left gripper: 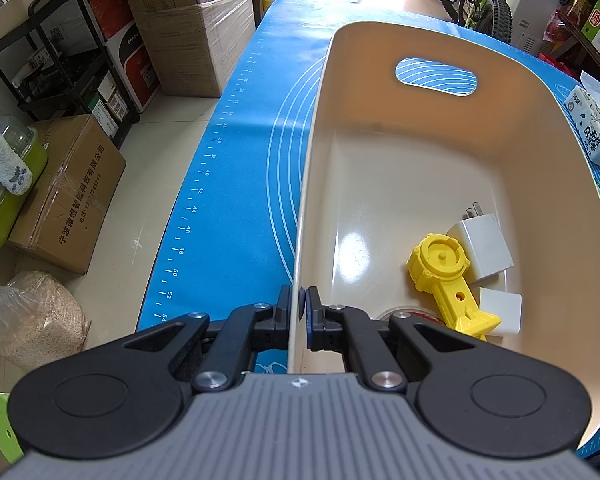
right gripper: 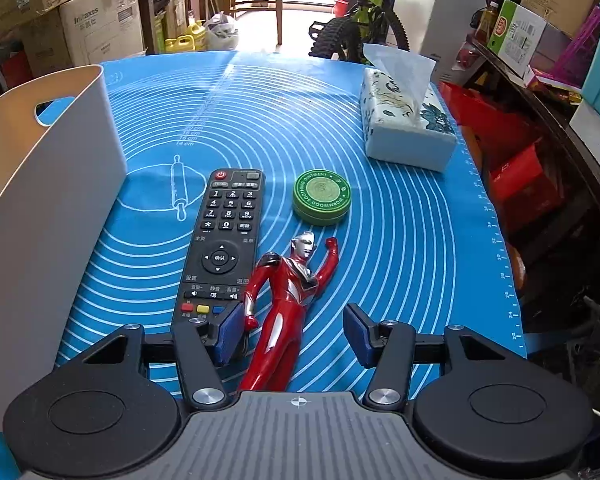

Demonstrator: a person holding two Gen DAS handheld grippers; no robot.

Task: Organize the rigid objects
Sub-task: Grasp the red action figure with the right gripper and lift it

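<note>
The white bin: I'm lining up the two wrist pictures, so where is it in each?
Left wrist view: the white bin fills the centre and right, its near wall pinched by the left gripper.
Right wrist view: the bin stands along the left edge.
Shared landmark: the tissue pack on the blue mat.

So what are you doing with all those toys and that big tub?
Tidying up. The left gripper is clamped on the tub wall to steady it; a yellow toy and white chargers are already inside. The right gripper is open around the red figure lying on the blue mat. The remote and green tin still wait.
</note>
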